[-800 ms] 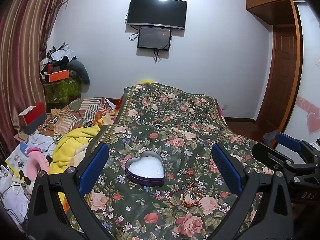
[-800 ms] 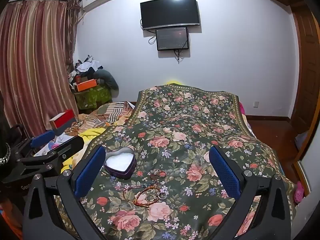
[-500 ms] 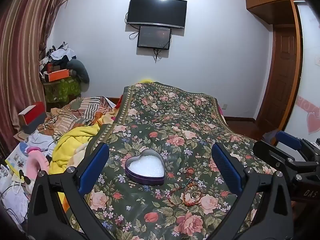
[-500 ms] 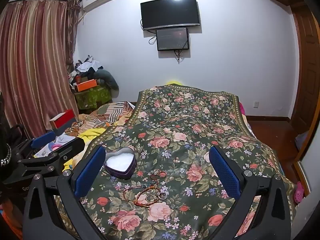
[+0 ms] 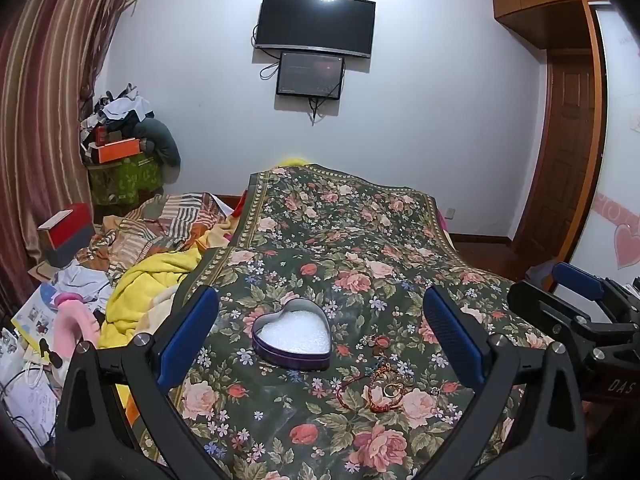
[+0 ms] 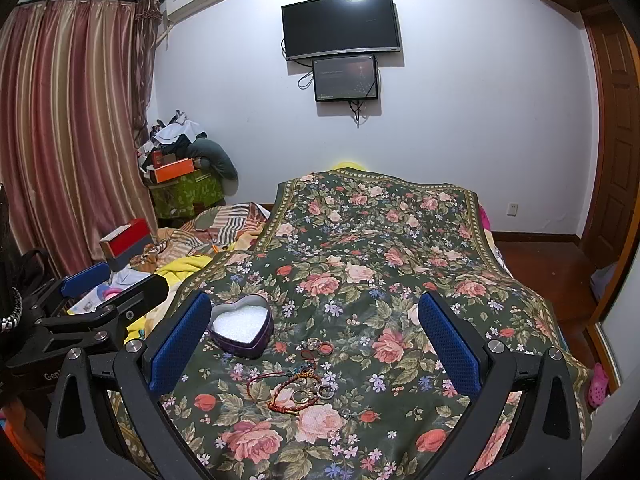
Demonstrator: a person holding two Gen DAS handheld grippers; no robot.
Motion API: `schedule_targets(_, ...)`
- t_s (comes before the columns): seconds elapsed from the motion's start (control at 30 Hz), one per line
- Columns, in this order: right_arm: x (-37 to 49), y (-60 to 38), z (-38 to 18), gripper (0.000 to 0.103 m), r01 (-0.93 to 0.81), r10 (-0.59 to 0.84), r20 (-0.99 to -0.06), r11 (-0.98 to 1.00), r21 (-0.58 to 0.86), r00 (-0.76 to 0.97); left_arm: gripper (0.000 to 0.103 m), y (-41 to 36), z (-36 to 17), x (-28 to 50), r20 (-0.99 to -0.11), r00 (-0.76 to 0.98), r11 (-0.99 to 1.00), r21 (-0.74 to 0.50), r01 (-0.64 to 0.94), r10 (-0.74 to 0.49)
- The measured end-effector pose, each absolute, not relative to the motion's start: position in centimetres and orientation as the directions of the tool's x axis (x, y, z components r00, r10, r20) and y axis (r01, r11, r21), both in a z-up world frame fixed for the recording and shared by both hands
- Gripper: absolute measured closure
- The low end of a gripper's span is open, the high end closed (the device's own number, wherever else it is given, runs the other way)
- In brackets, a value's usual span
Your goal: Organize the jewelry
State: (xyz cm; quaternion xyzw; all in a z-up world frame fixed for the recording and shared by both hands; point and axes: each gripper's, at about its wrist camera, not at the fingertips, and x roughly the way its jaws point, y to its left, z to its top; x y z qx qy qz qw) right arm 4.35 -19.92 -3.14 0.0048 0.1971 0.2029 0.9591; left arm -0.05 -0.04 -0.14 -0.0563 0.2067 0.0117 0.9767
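On the floral bedspread [image 6: 400, 280], jewelry [image 6: 300, 390] lies loose beside the empty heart-shaped tin [image 6: 241, 331]. Left claw [image 5: 320, 336] and right claw [image 6: 314, 344] hover released; likely next: pinching one ring precisely.

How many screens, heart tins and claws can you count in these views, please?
Screens: 2, the TV and the monitor
Tin: 1
Claws: 2, the left claw and the right claw, both open
Total: 5
The jewelry beside the tin is too tangled to count.
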Motion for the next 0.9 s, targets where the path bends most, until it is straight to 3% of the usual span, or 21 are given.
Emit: schedule_targets(0.9, 4.14, -19.86, -3.07, 0.000, -0.387, 0.391, -0.372, 0.918, 0.090, 0.842, 0.000, 0.24, 0.62, -0.55, -0.394, 0.919, 0.993, -0.107, -0.049, 0.003)
